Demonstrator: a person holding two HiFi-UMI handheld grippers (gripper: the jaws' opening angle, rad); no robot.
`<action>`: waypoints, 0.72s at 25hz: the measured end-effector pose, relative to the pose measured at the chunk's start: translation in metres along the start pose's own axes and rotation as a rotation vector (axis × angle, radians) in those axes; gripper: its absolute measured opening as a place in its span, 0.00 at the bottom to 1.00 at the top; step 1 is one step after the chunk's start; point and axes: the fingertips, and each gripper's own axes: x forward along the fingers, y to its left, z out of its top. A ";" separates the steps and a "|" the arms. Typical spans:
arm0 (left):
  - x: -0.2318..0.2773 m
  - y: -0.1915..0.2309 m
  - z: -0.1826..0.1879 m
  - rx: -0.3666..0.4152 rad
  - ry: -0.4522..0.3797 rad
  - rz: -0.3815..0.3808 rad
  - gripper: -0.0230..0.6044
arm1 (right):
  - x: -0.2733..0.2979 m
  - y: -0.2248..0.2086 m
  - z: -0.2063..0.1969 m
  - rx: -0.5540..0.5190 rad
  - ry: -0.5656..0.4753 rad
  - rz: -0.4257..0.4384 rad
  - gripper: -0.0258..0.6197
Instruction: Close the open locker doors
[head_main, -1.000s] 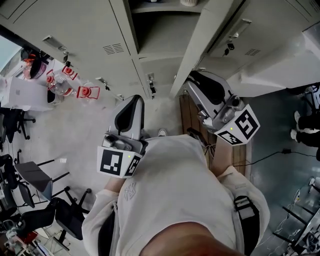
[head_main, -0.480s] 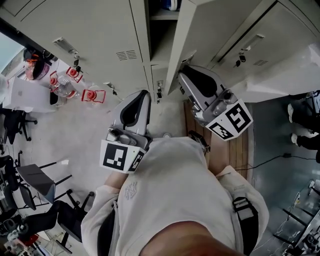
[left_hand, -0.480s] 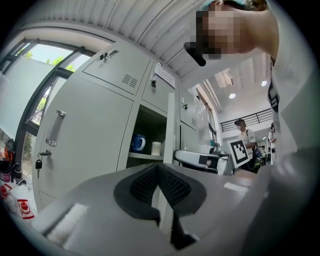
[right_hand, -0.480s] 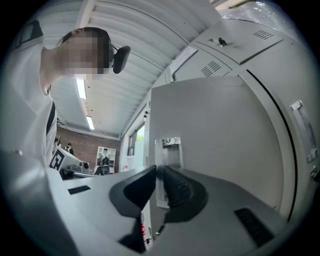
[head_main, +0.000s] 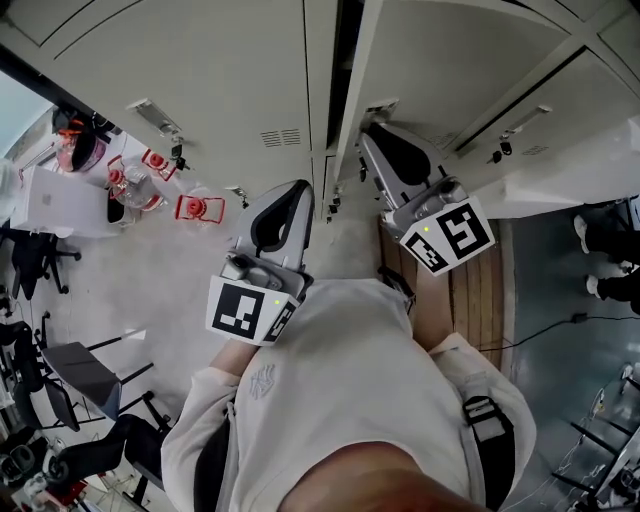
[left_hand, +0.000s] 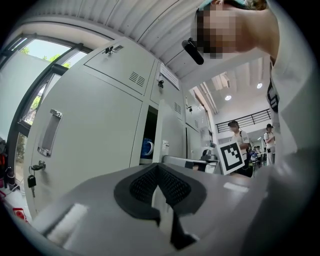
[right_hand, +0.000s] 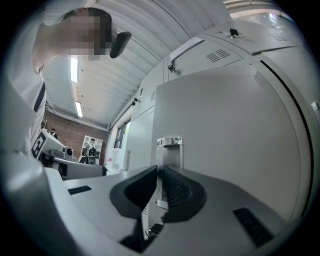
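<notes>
Locker door (head_main: 440, 60) barely ajar, its blue mug (left_hand: 146, 148) only in left gripper view; left gripper (left_hand: 158, 167), right gripper (right_hand: 159, 170) closed, empty.

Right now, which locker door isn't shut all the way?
The door by the right hand-held gripper: a dark gap runs along its left edge; the other doors sit flush.

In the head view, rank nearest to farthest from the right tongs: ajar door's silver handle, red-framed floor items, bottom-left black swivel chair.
1. Ajar door's silver handle, just ahead of the right tongs.
2. Red-framed floor items, left.
3. Black swivel chair, bottom left.
</notes>
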 end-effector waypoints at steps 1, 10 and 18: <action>0.001 0.003 0.001 -0.001 0.000 -0.004 0.04 | 0.006 -0.003 -0.001 -0.011 0.007 -0.010 0.09; -0.008 0.029 0.008 -0.020 -0.001 0.027 0.04 | 0.047 -0.029 -0.007 -0.087 0.074 -0.120 0.09; -0.026 0.045 0.003 -0.027 0.013 0.077 0.04 | 0.056 -0.040 -0.009 -0.075 0.082 -0.170 0.09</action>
